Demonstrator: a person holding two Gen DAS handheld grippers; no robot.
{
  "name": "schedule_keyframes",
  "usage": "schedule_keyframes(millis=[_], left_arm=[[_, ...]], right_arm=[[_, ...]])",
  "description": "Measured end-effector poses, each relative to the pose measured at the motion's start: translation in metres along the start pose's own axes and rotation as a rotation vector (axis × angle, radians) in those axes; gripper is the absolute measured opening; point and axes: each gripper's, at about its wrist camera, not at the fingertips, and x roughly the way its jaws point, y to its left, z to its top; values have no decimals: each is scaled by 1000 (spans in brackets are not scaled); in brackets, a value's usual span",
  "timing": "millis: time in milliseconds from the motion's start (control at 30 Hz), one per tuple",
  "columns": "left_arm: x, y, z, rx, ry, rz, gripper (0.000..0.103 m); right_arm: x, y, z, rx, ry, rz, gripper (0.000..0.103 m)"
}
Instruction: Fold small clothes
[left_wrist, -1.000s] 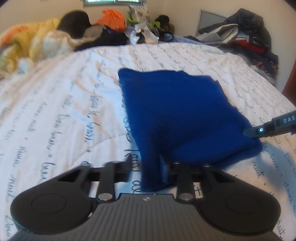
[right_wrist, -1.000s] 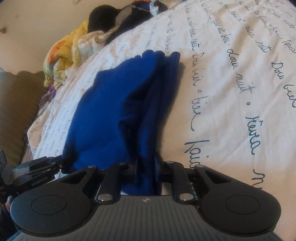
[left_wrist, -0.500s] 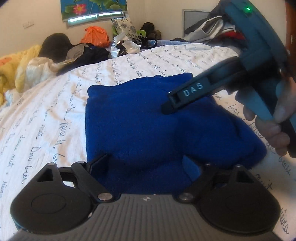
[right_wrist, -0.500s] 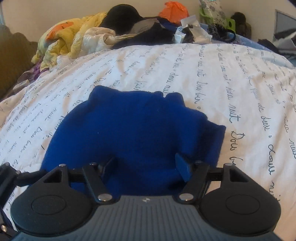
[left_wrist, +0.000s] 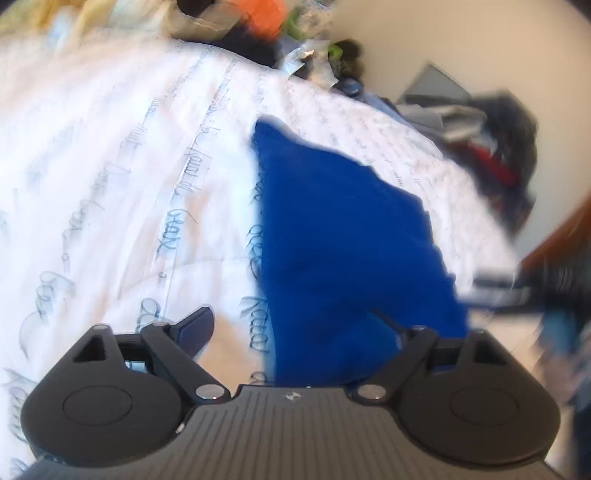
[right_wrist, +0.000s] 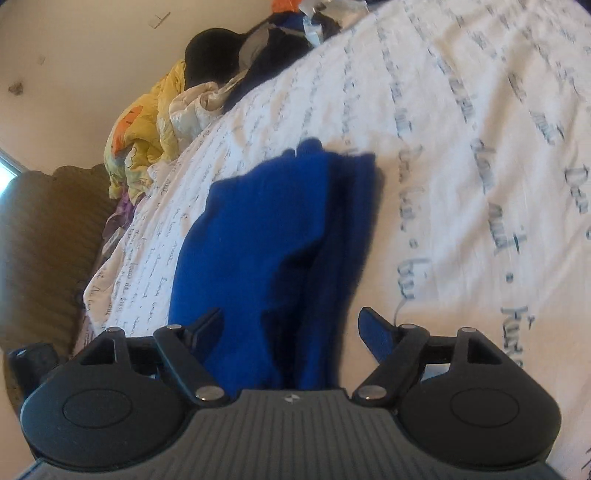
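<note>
Folded dark blue soft cloth (left_wrist: 343, 236) (right_wrist: 273, 236) lies flat on white bed cover with blue handwriting (left_wrist: 122, 192) (right_wrist: 461, 155). Left gripper (left_wrist: 291, 325) right next to near end of blue cloth, jaws wide apart, holding nothing; cloth end sits between fingers. Right gripper (right_wrist: 291, 325) also at cloth edge, jaws spread wide, nothing pinched; cloth runs between fingers. Yellow crumpled blanket (right_wrist: 144, 129) far side of blue cloth, by wall. Orange bundle (left_wrist: 266, 14) past blue cloth at bed end. Left view blurry.
</note>
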Motion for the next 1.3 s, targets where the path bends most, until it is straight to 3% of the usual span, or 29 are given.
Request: schedule_keyframes(millis=[33,100,133,167,200,233,267,433,500,567,600,633,667,733,833,900,933,1000,1067,1133,1300], left_arm=[[3,3,3,-30,21,-34,85],[12,4,7,-77,67,-112,71],[18,3,9,-95,93,-132,49],[26,1,11,-109,123,-126,22],[32,-2,13,-102,136,-95,15],[35,-5,16,-88,141,-80,13],[34,-8,20,-83,134,-67,11],[-18,-44,13,84,41,-41,10],[-33,-56,-7,190,40,-10,15],[-28,-62,-28,287,32,122,33],[-31,-60,-41,335,10,232,42],[-38,-59,-49,357,-30,302,63],[-46,-62,-53,361,-78,317,79],[-67,-76,-56,357,-182,275,94],[-55,-109,-57,428,-200,256,94],[-19,-125,-59,479,-149,281,88],[-4,-126,-59,481,-109,292,83],[26,-121,-62,477,-31,323,85],[30,-116,-67,468,-44,321,88],[28,-113,-68,464,-34,321,88],[23,-111,-71,464,-39,316,88]], right_arm=[[2,-4,-4,17,18,15,81],[12,-6,-12,34,41,73,81],[17,-4,-14,41,46,103,81],[23,0,-15,45,51,121,77],[27,3,-15,48,47,117,48],[34,8,-14,35,69,86,31],[40,13,-13,0,84,32,20],[13,37,-17,-108,35,54,14],[-7,42,-27,-139,18,73,14],[-12,36,-43,-152,29,56,16],[-8,32,-50,-145,36,15,19],[-4,28,-55,-124,53,-37,21],[-3,26,-57,-101,61,-60,24],[-15,30,-54,-73,-18,-63,26],[-26,58,-36,-142,-189,-90,43],[-7,79,-20,-188,-211,-111,60],[10,87,-12,-232,-195,-128,61],[52,92,2,-284,-114,-212,63],[81,86,4,-354,-56,-298,63],[83,84,4,-419,-86,-309,63],[83,101,17,-406,-33,-348,64]])
